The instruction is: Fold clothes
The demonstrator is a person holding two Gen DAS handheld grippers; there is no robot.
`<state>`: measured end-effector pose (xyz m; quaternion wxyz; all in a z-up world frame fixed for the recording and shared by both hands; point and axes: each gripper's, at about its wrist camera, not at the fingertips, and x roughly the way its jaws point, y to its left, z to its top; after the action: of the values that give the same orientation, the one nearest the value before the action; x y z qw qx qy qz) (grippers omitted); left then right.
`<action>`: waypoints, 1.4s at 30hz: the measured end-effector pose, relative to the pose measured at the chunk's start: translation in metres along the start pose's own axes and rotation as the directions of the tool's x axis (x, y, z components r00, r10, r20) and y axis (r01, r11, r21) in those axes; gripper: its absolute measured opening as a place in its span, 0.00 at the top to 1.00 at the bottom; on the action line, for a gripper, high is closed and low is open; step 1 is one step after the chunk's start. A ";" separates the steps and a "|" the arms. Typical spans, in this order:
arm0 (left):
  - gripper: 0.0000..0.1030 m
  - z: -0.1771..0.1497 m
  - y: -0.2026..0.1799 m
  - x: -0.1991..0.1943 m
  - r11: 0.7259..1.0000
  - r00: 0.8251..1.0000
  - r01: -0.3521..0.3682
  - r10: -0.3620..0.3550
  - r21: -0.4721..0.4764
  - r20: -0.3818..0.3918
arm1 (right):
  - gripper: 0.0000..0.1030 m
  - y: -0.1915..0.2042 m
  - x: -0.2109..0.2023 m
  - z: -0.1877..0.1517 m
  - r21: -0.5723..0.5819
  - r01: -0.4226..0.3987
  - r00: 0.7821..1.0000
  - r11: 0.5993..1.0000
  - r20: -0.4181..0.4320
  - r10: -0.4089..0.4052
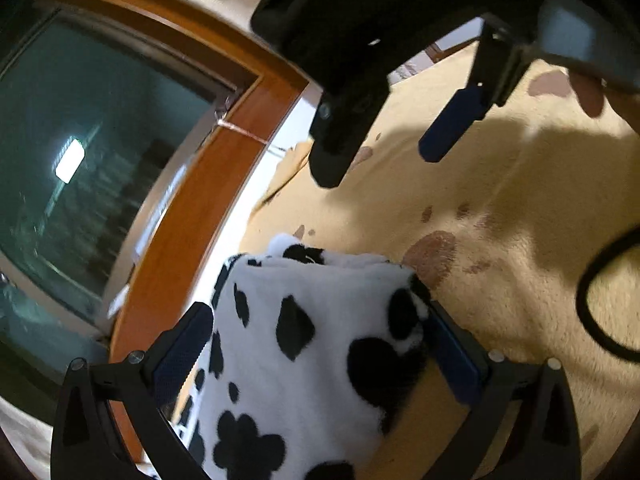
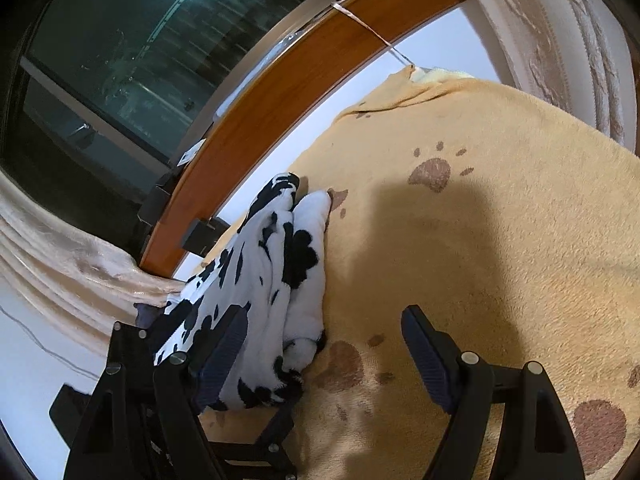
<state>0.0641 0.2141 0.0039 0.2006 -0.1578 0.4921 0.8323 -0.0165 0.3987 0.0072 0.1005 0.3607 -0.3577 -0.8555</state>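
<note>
A white fleece garment with black cow spots (image 1: 320, 344) is folded into a thick bundle on a tan blanket with brown paw prints (image 1: 500, 200). My left gripper (image 1: 318, 312) is shut on it, and the bundle fills the gap between both blue pads (image 1: 180, 356). In the right wrist view the same garment (image 2: 280, 272) lies along the blanket's (image 2: 480, 240) left edge. My right gripper (image 2: 326, 316) hangs open over the blanket beside the garment, with nothing between its fingers. It also shows above in the left wrist view, the right gripper (image 1: 380, 168), with a hand (image 1: 588, 92) behind it.
A dark window (image 2: 120, 60) in an orange wooden frame (image 2: 288, 80) runs along the blanket's far side. Beige curtains (image 2: 60, 248) hang at the left and another curtain (image 2: 560, 40) at the right. Small black boxes (image 2: 200, 236) sit by the frame. A black cable loop (image 1: 592, 300) lies on the blanket.
</note>
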 end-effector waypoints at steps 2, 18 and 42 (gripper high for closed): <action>0.00 -0.002 0.000 -0.002 1.000 1.000 -0.001 0.001 0.019 0.011 | 0.21 -0.002 0.000 0.001 0.011 0.000 1.000 1.000 0.000 0.000; 0.48 -0.010 -0.004 0.001 0.989 0.989 0.145 -0.146 -0.010 -0.015 | 0.21 0.011 0.002 -0.004 -0.069 -0.003 1.000 0.998 -0.004 0.003; 0.79 -0.027 0.027 -0.013 0.934 0.978 0.208 -0.191 -0.291 0.086 | 0.21 0.008 0.071 0.080 0.128 -0.121 0.973 0.984 -0.180 0.143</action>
<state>0.0639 0.1766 0.0177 0.2720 -0.2118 0.3365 0.8763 -0.1229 0.4056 0.0127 0.1696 0.4207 -0.4188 -0.7867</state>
